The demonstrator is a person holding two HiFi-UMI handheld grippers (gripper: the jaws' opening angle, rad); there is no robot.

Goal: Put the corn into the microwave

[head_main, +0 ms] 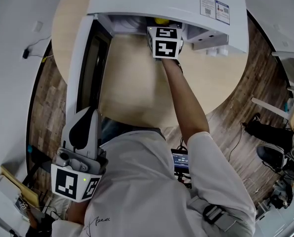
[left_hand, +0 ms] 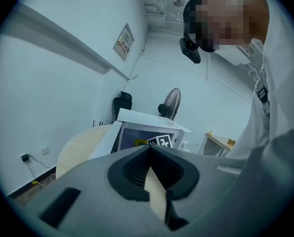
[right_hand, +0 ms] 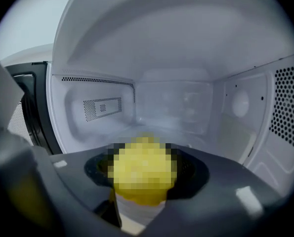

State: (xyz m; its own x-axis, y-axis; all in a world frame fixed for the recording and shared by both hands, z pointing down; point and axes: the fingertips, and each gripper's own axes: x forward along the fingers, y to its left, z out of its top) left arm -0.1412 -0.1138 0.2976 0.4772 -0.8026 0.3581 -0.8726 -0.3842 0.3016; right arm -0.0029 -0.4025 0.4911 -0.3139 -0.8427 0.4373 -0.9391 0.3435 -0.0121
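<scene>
round pale-wood table [head_main: 132, 93] over a plank floor [head_main: 235, 112]. from the head cam: a white microwave [head_main: 166, 1] sits at the far side of the table w/ its door [head_main: 90, 63] swung open to my left. my right arm is stretched fwd and my right gripper [head_main: 164, 32] is up at the oven's mouth, marker cube just outside it. a bit of the yellow corn [head_main: 161, 20] shows just past the cube, in the opening. my left gripper [head_main: 87, 120] hangs back by my body at the near table edge, well apart from the oven. left gripper view: white walls, a standing fan [left_hand: 172, 101] in the bkgd, the microwave [left_hand: 147, 128] on the table [left_hand: 80, 149] ahead. the left gripper [left_hand: 149, 154] has its jaw tips pressed together w/ nothing between them, only table colour showing thru the slit lower down. right gripper view: i'm looking straight into the oven cavity [right_hand: 176, 98], white walls, perforated vents on the left and right sides, the door [right_hand: 30, 107] at the left edge. the right gripper [right_hand: 144, 158] is clamped on the corn [right_hand: 143, 171], which sits between the jaws, yellow end toward the cam. can't tell if it touches the cavity floor.
</scene>
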